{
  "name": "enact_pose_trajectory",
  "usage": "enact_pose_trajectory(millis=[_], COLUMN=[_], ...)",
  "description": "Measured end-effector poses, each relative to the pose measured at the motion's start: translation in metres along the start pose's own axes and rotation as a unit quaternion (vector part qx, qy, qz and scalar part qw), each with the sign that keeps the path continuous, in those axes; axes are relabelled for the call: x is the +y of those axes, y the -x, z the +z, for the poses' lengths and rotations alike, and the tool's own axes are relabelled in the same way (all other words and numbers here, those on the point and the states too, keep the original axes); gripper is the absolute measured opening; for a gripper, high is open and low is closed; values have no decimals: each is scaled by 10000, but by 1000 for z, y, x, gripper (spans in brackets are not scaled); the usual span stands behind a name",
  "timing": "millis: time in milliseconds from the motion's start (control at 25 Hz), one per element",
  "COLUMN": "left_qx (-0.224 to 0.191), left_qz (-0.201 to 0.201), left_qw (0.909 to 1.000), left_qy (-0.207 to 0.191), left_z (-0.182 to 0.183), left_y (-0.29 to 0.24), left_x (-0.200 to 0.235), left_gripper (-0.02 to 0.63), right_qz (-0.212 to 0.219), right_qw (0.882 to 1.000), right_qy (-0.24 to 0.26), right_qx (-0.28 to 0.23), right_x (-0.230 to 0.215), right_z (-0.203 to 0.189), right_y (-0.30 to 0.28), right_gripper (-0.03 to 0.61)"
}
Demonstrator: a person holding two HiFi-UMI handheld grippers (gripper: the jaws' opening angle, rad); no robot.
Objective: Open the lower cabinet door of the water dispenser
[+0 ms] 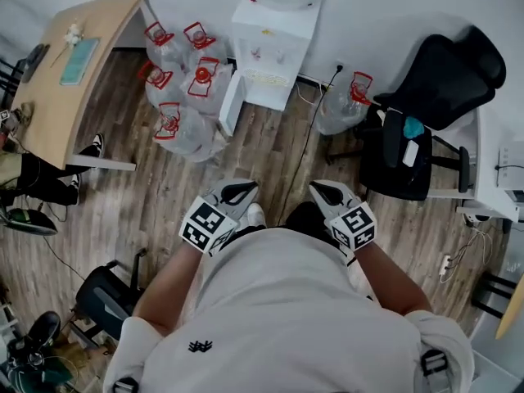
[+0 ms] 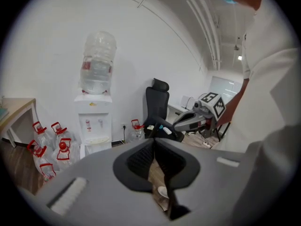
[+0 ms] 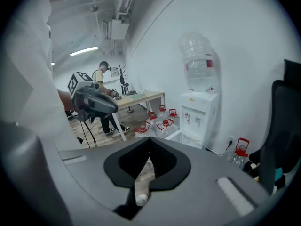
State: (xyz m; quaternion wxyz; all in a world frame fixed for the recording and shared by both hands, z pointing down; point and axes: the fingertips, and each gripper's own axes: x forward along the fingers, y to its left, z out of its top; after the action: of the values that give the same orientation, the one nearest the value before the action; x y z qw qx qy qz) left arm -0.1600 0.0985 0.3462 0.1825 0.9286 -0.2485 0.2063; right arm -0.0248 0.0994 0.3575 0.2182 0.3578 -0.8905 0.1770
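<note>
Both tongs, the left gripper [image 1: 237, 193] and right gripper [image 1: 327, 191], are sitting pinched shut and empty by the person's chest, well apart from the water dispenser [image 1: 270, 51] at the wall. Its lower cabinet door [image 1: 230, 105] is hanging ajar beside the water jugs [image 1: 184, 80]. Swinging it wider is probably calling for a slow pull that stops short of the jugs.
</note>
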Motion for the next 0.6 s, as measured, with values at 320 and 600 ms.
enact_pose_trajectory(millis=[320, 600], left_qx=[-51, 1], left_qz=[154, 207], left_qw=[9999, 9997], left_qy=[-43, -99], left_z=[28, 43], left_y=[-19, -52], left_x=[-50, -117], left_gripper=[58, 58], right_qz=[-48, 40], right_qw=[9984, 9967], right_qy=[94, 328], right_qx=[-562, -737], right_x=[-12, -31], right_z=[15, 3], right_y=[94, 171], right_gripper=[2, 2])
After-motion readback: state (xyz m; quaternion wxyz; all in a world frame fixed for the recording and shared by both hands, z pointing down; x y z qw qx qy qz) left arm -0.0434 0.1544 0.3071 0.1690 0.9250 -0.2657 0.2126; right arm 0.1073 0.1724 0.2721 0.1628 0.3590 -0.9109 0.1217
